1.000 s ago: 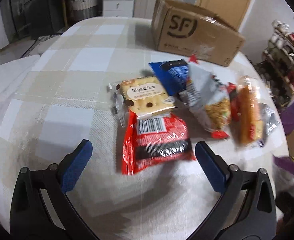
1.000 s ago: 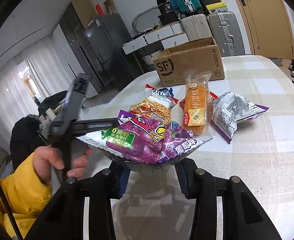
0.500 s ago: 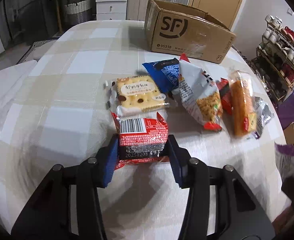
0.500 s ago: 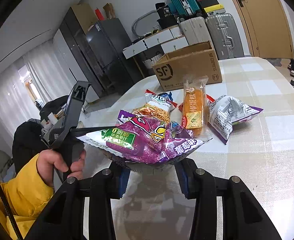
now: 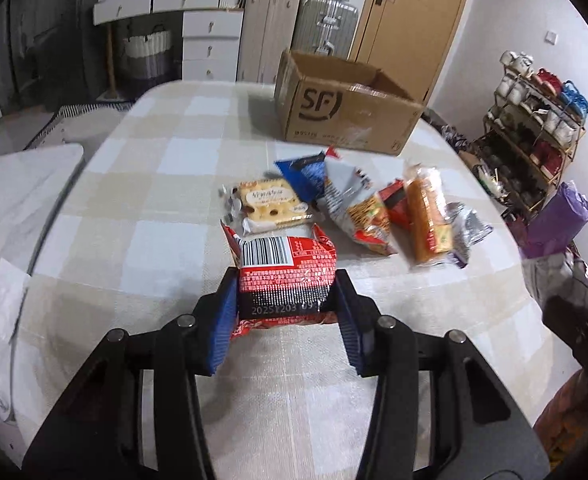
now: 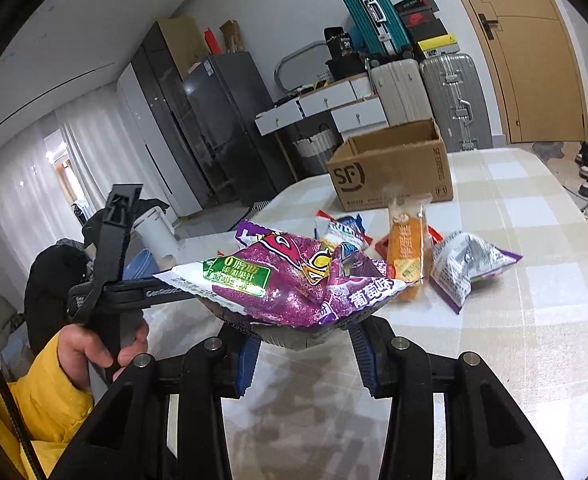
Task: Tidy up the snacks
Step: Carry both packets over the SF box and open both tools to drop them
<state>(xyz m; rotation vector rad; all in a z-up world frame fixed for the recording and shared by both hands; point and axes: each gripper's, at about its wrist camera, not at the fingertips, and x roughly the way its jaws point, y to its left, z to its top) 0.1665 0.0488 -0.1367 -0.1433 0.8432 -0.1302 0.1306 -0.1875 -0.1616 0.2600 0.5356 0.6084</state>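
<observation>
My left gripper (image 5: 284, 304) is shut on a red snack packet (image 5: 284, 276) with a barcode, held just above the checked tablecloth. Beyond it lie a cracker pack (image 5: 268, 206), a blue packet (image 5: 299, 172), a grey noodle-snack bag (image 5: 357, 204) and an orange cake pack (image 5: 427, 210). My right gripper (image 6: 303, 344) is shut on a purple snack bag (image 6: 290, 280) and holds it above the table. An open SF cardboard box (image 5: 345, 112) stands at the far side; it also shows in the right wrist view (image 6: 393, 168).
The left hand and its gripper handle (image 6: 110, 264) show at the left of the right wrist view. A silver-purple bag (image 6: 465, 268) lies beside the orange pack (image 6: 407, 252). A shelf rack (image 5: 533, 120) stands right of the table. Drawers and suitcases stand behind.
My left gripper closed on the red packet and lifted it toward me. My right gripper kept its hold on the purple bag and rose a little.
</observation>
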